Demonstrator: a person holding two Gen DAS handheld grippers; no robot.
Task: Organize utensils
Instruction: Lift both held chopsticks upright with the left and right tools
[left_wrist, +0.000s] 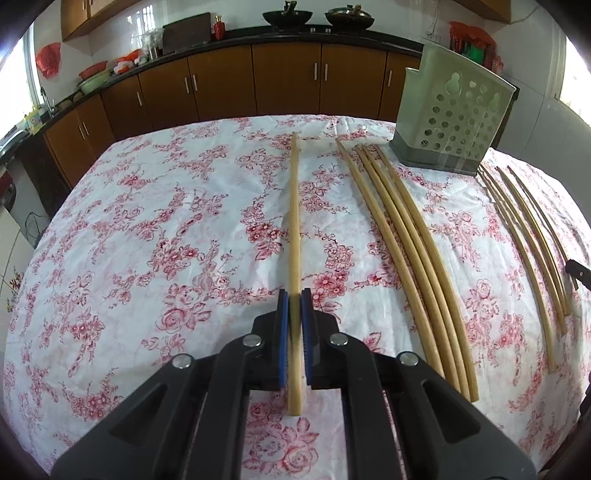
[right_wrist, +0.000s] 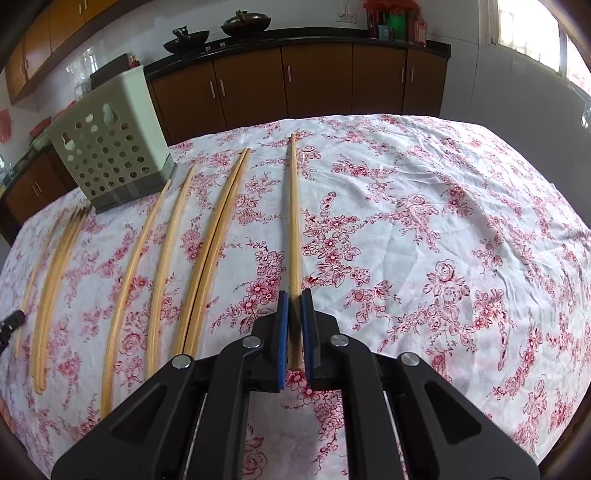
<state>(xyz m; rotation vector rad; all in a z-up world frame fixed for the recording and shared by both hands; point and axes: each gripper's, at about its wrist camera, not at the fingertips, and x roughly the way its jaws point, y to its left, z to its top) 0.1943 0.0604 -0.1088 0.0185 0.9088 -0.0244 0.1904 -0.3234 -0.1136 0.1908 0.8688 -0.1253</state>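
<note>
Gripping: left gripper (left_wrist: 294, 314) clenched on a chopstick (left_wrist: 294, 221); right gripper (right_wrist: 294, 314) clenched on another chopstick (right_wrist: 293, 221)
Handling: light, stiff, slippery; thick ends held
Location: tablecloth (left_wrist: 166, 240), holder (left_wrist: 454, 122) beyond

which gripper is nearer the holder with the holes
Hard to call. The holder stands at the far side of the table, right of the left gripper and left of the right gripper. Each gripper is shut on a chopstick, about equally far from it.
</note>
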